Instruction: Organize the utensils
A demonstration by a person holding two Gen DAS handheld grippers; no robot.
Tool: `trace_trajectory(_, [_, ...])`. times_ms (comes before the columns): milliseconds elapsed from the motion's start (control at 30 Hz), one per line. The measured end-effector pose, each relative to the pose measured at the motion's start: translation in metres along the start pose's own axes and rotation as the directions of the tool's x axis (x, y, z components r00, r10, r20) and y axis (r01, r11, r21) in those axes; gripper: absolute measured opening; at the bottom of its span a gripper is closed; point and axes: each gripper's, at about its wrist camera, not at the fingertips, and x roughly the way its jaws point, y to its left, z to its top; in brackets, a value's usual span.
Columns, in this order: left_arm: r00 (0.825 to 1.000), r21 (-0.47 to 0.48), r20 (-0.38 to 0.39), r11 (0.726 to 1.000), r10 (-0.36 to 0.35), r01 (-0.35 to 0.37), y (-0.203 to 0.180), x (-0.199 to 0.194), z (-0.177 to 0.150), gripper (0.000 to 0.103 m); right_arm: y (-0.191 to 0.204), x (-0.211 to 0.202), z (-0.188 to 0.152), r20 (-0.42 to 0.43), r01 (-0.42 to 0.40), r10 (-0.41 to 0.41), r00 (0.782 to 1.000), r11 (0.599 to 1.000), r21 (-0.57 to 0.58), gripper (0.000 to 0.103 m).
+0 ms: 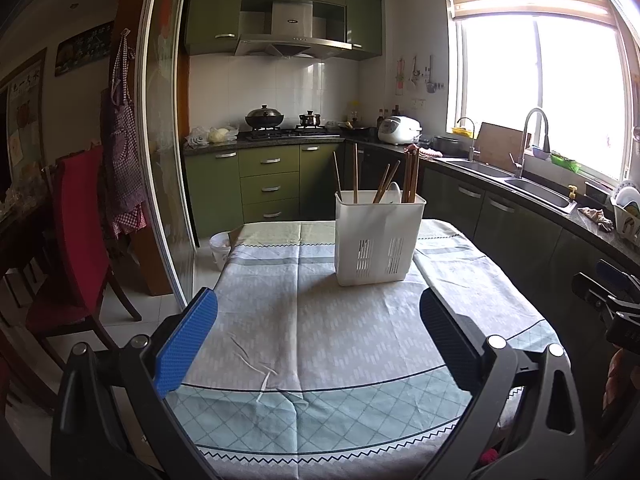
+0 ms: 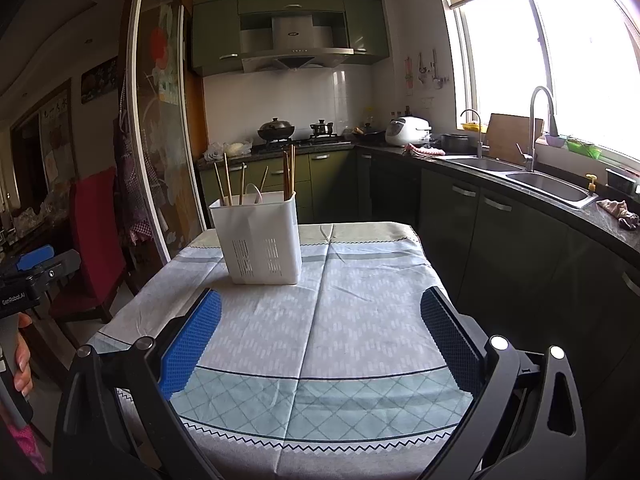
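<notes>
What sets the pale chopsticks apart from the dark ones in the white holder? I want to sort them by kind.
The pale chopsticks are light wood and lean apart at scattered angles; the dark chopsticks are reddish brown and stand bunched together, nearly upright. The pale ones fill the left part of the holder in the right wrist view, the dark ones its right corner. Both kinds stand inside, tips above the rim.

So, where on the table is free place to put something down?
The cloth is bare between both open claws, left claw and right claw, and the white utensil holder; also beside the holder toward the sink side. Only the holder itself is crowded, with chopsticks.
</notes>
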Motion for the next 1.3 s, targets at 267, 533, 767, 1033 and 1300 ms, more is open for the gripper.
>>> trace_trajectory(267, [1.0, 0.0, -0.007, 1.0, -0.001, 0.001, -0.0016, 0.0002, -0.0004, 0.096, 0.0002, 0.0003, 0.0004, -0.001, 0.0, 0.0, 1.0, 1.0, 0.0, 0.098])
trace_trajectory(533, [1.0, -0.002, -0.01, 1.0, -0.01, 0.01, 0.001, -0.0004, -0.0015, 0.096, 0.0003, 0.0006, 0.0004, -0.002, -0.001, 0.001, 1.0, 1.0, -0.001, 0.098])
trace_trajectory(767, [1.0, -0.01, -0.012, 1.0, -0.006, 0.006, 0.0013, 0.0002, -0.0022, 0.096, 0.0015, 0.0015, 0.0006, -0.002, -0.007, 0.007, 1.0, 1.0, -0.001, 0.098])
trace_trajectory(1033, [1.0, -0.015, -0.02, 1.0, -0.003, 0.003, 0.0014, 0.0011, -0.0044, 0.096, 0.003, 0.0034, 0.0001, -0.008, -0.01, 0.01, 1.0, 1.0, -0.004, 0.098])
trace_trajectory(1300, [1.0, -0.028, -0.028, 1.0, -0.004, 0.003, 0.0029, 0.0023, -0.0045, 0.096, 0.0029, 0.0044, -0.0014, -0.008, -0.011, 0.011, 1.0, 1.0, -0.003, 0.098])
